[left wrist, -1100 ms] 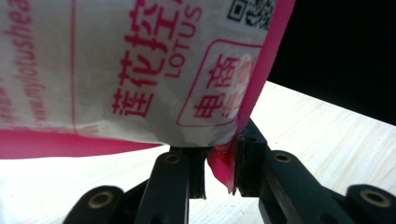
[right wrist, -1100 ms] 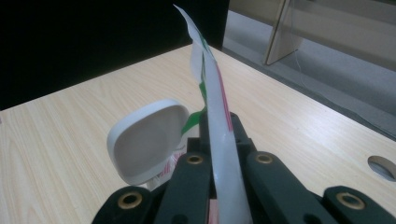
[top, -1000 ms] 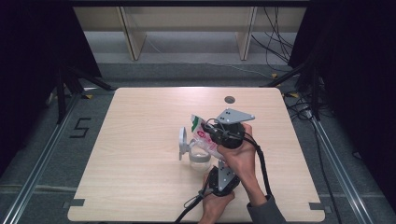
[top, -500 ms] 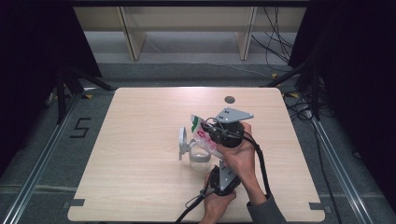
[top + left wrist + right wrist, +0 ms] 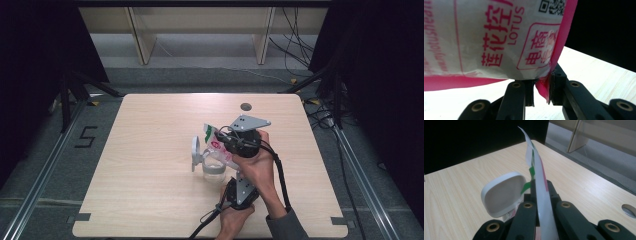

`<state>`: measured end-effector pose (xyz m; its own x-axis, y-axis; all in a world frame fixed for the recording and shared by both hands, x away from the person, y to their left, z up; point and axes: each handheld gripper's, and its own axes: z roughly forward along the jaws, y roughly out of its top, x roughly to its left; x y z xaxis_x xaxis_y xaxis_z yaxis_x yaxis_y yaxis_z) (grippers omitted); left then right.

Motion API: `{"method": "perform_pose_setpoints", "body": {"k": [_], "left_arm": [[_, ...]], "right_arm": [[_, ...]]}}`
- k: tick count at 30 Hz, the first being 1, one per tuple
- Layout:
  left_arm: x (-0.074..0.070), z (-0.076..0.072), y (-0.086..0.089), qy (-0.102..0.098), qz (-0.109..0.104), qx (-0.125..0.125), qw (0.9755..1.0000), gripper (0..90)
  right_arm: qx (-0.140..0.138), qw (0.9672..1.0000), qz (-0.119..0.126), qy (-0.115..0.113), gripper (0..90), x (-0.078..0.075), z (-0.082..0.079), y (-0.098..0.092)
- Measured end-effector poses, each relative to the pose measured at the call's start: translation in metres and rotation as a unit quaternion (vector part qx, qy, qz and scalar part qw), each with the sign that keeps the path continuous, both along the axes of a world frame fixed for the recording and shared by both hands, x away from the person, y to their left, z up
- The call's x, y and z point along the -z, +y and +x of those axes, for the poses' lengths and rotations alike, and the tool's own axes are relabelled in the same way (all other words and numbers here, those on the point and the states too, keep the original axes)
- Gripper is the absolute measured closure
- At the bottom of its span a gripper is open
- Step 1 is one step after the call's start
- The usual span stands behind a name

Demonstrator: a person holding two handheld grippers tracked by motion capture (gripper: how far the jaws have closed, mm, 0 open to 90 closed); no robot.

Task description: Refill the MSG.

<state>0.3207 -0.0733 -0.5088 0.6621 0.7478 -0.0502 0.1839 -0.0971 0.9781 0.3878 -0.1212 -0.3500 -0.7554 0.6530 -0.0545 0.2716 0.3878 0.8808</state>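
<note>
Pale woodgrain table (image 5: 150, 165); glossy pouch (image 5: 499, 37) (pink-edged); rounded lid (image 5: 504, 195)

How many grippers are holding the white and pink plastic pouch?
2. The right gripper clamps the white and pink plastic pouch at its upper edge; the left gripper pinches its pink bottom corner, nearer the person.

Pouch (image 5: 499, 37) cut off top and left — its print partly unreadable.

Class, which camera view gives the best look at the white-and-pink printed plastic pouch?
The left gripper view: the white-and-pink printed plastic pouch shows red lettering, "LOTUS" and a QR code up close. The right gripper view shows it edge-on; the high view shows it small over a clear container.
</note>
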Motion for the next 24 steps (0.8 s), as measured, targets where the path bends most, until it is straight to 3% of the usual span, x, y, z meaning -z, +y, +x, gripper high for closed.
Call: {"method": "perform_pose_setpoints", "body": {"k": [24], "left_arm": [[-0.0004, 0.001, -0.0004, -0.001, -0.005, -0.002, 1.0, 76.9]], "right_arm": [[-0.007, 1.0, 0.0, -0.004, 89.3, -0.0005, 0.0005, 0.0015]]}}
